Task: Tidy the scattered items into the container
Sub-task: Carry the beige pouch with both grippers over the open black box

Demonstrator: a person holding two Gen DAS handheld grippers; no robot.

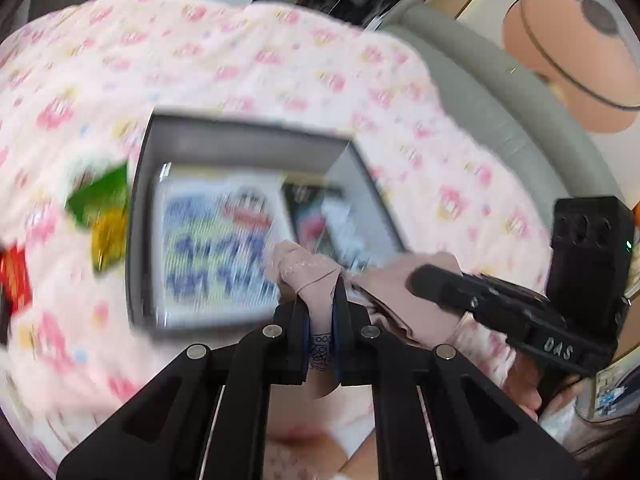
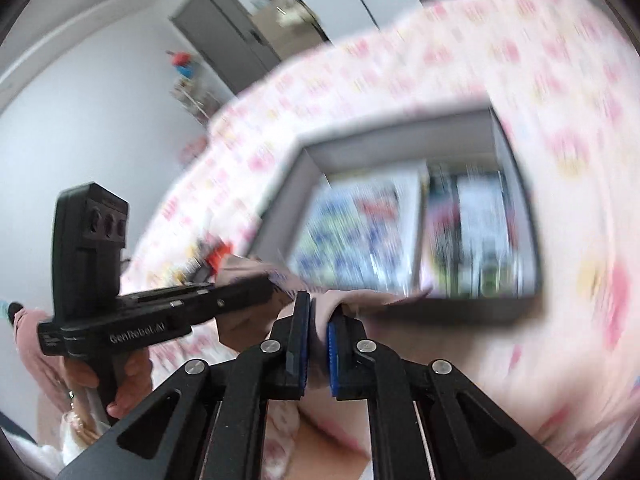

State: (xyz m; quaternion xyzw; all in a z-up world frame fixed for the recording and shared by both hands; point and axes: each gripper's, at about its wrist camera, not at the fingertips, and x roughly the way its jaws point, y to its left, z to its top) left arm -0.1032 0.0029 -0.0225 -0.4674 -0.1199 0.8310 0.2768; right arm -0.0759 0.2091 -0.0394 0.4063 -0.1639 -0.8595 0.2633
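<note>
A dark grey box (image 1: 244,144) lies on the pink patterned bedspread (image 1: 240,60) and holds a blue-and-white packet (image 1: 216,240) and a dark packet (image 1: 320,216). My left gripper (image 1: 320,300) is shut on a beige-pink cloth (image 1: 308,272) at the box's near edge. The cloth stretches right to my right gripper (image 1: 432,280). In the right wrist view my right gripper (image 2: 318,320) is shut on the same cloth (image 2: 320,320), just before the box (image 2: 400,136). The left gripper (image 2: 248,288) shows at left there.
A green-and-yellow packet (image 1: 100,216) and a red packet (image 1: 14,276) lie on the bedspread left of the box. A grey padded bed edge (image 1: 500,92) runs at the right. A grey door (image 2: 224,36) and white wall stand beyond the bed.
</note>
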